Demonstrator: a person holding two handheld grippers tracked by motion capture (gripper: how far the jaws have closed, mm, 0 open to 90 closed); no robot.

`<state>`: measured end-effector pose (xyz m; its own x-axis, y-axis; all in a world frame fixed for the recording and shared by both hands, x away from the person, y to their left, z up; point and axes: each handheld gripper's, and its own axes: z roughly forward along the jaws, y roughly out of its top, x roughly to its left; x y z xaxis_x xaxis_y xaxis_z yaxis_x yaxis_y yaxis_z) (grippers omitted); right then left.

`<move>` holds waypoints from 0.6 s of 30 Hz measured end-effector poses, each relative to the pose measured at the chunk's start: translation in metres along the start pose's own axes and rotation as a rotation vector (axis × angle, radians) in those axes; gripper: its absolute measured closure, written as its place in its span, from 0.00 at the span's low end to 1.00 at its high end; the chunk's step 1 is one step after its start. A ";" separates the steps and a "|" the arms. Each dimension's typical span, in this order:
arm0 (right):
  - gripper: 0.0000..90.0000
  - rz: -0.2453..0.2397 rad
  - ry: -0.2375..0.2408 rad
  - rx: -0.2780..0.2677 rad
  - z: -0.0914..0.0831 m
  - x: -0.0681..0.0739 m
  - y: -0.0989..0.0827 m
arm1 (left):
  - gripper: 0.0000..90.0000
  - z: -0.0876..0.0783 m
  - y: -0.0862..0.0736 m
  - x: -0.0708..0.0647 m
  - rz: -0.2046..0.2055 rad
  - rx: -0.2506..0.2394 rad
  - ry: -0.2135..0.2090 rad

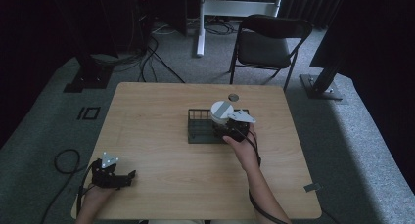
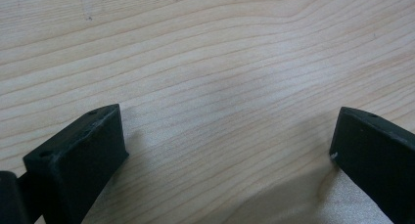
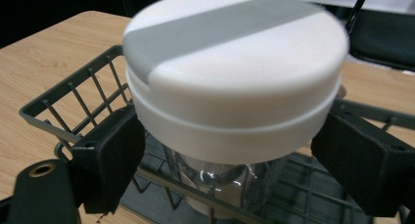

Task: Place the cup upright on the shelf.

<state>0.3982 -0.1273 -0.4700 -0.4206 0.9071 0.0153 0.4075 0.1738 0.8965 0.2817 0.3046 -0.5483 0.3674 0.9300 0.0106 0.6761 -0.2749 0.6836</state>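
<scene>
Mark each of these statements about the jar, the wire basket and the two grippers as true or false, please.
1. The right gripper grips the jar below its white lid. True.
2. The jar's lid is plain white. False: a grey stripe crosses it.
3. The left gripper holds a small object. False: its jaws are open over bare table.
4. The jar is at the wire basket. True.
5. The basket lies near the left gripper. False: it is beside the right one.
</scene>
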 end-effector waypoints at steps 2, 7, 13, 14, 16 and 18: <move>0.14 -0.002 0.004 0.001 -0.002 0.000 0.000 | 0.00 0.000 0.000 0.000 0.000 0.000 0.000; 0.14 -0.001 0.000 -0.001 -0.008 -0.002 -0.003 | 0.00 0.000 0.000 0.000 0.000 0.000 0.000; 0.14 0.012 0.008 -0.011 -0.017 -0.006 -0.006 | 0.00 0.000 0.000 0.000 0.000 0.000 0.000; 0.14 0.012 0.007 -0.016 -0.018 -0.007 -0.007 | 0.00 0.000 0.000 0.000 0.000 0.000 0.000; 0.14 0.014 0.011 -0.022 -0.022 -0.008 -0.007 | 0.00 0.000 0.000 0.000 0.000 0.000 0.000; 0.14 0.010 0.015 -0.024 -0.024 -0.008 -0.008 | 0.00 0.000 0.000 0.000 0.000 0.000 0.000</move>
<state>0.3786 -0.1454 -0.4666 -0.4289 0.9028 0.0310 0.3921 0.1551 0.9067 0.2817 0.3046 -0.5483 0.3675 0.9300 0.0107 0.6760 -0.2750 0.6837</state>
